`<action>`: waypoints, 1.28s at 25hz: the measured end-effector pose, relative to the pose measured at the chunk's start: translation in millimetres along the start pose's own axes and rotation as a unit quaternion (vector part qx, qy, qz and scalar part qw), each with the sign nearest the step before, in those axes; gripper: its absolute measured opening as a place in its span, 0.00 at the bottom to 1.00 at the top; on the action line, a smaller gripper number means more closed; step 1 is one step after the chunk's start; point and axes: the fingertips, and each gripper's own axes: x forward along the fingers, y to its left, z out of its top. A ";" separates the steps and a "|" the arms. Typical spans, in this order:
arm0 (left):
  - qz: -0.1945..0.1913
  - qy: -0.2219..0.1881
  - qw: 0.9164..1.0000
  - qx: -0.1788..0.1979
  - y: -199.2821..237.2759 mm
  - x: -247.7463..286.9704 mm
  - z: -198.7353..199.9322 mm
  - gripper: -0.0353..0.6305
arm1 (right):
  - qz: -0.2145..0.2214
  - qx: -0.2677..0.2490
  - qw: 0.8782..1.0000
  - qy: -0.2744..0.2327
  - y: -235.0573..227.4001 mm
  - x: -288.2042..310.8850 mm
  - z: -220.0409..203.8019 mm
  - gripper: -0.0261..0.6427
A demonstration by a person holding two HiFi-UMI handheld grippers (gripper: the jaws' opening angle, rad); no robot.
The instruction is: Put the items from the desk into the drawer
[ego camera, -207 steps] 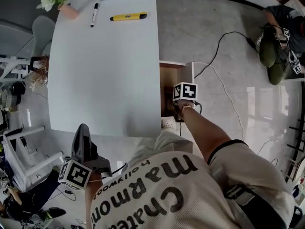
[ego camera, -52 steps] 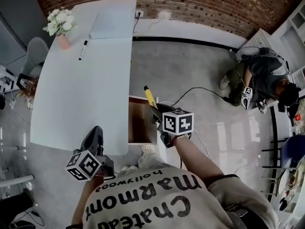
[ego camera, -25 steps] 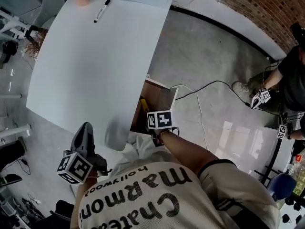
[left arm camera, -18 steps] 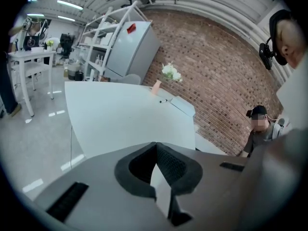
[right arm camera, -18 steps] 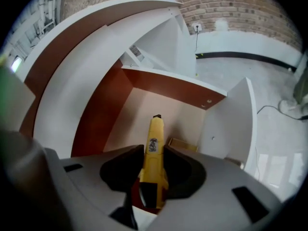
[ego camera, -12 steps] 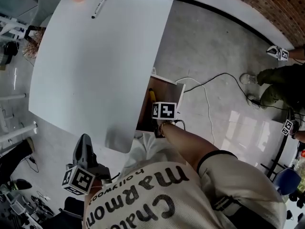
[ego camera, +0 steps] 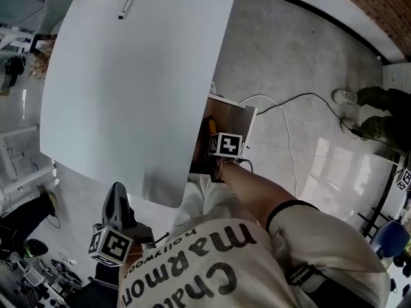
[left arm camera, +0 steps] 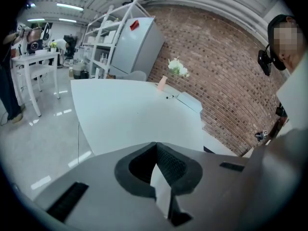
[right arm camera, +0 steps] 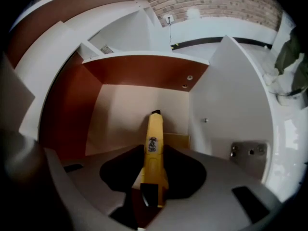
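My right gripper [right arm camera: 153,177] is shut on a yellow utility knife [right arm camera: 154,143], whose black tip points at the drawer's back wall. In the head view the right gripper [ego camera: 218,156] hangs inside the open wooden drawer [ego camera: 247,117] beside the white desk [ego camera: 135,88], and the knife [ego camera: 210,128] shows just past its marker cube. A black marker [ego camera: 127,0] lies at the desk's far end. My left gripper [ego camera: 116,190] hangs off the desk's near edge, shut, with nothing between its pads [left arm camera: 166,165].
A pink vase of white flowers [left arm camera: 163,81] and a flat grey board [left arm camera: 190,101] stand at the desk's far end. A white cable [ego camera: 289,140] runs over the floor right of the drawer. Another person's legs [ego camera: 379,111] show at far right.
The yellow knife left the desk top and now sits in my right gripper inside the drawer. Over the last second the right gripper has sunk a little deeper; the left stays low.
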 end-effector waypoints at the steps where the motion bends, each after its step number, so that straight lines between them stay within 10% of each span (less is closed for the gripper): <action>1: 0.001 0.000 1.000 0.001 0.1 0.4 -0.6 0.05 | -0.001 0.006 1.000 0.006 -2.2 1.9 -2.1 0.24; 32: 0.001 -0.006 1.000 -0.016 1.9 9.6 -17.6 0.05 | 0.038 0.025 0.994 0.097 -12.1 38.3 -31.6 0.25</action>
